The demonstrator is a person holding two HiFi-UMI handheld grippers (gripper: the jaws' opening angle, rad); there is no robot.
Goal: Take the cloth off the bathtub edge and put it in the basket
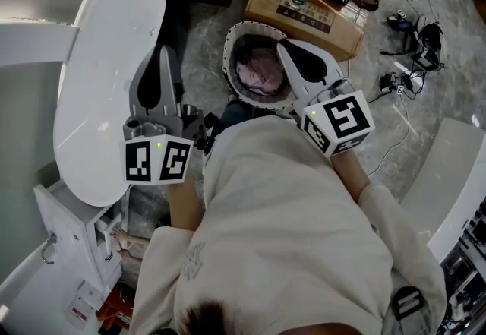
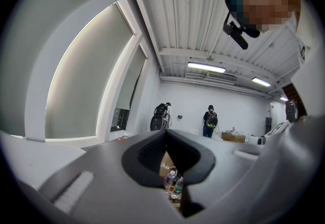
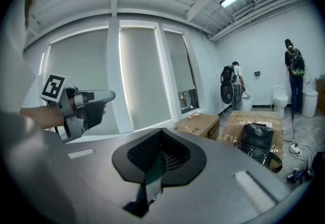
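The crumpled pink cloth (image 1: 258,74) already lies inside the round, pale-rimmed basket (image 1: 228,60), beside the white oval bathtub (image 1: 114,60). The left gripper (image 1: 161,52) and right gripper (image 1: 284,45) both have their jaws pressed together on nothing. The right one hangs over the basket's rim, so a careless withdrawal could clip and tip it. The print on the brown cardboard box (image 1: 345,36) is too small to read.

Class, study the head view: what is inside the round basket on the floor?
A crumpled pink cloth lies inside the basket. The shut right tongs cross the basket's right side in this view and hide that part. The bottom under the cloth is covered too.
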